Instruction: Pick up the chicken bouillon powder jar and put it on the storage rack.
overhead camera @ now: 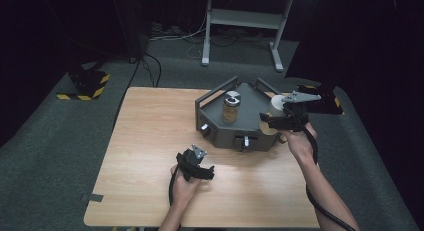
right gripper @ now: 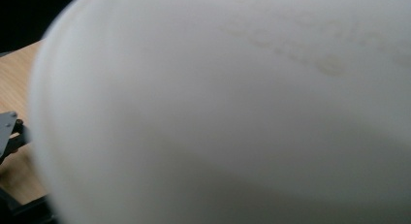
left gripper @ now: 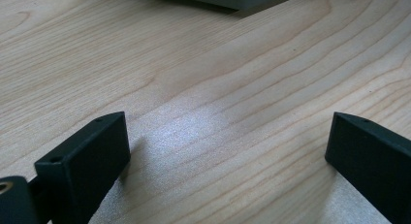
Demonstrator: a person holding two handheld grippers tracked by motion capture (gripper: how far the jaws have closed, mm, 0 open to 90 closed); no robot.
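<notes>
The right claw [overhead camera: 270, 122] is clamped on a white cup [overhead camera: 276, 105]. The cup sits just at 12 o'clock from the claw, over the right end of the grey tray [overhead camera: 215, 108]. In the right gripper view the white cup [right gripper: 232, 112] is very close and blurry, and its faint brownish marks are too blurred to read. A jar [overhead camera: 230, 107] with a grey and white lid stands in the tray at 9 o'clock from the cup. The left claw [overhead camera: 204, 172] rests low on the wooden table [overhead camera: 150, 136], at 7 o'clock from the tray, with its jaws wide apart and holding nothing
</notes>
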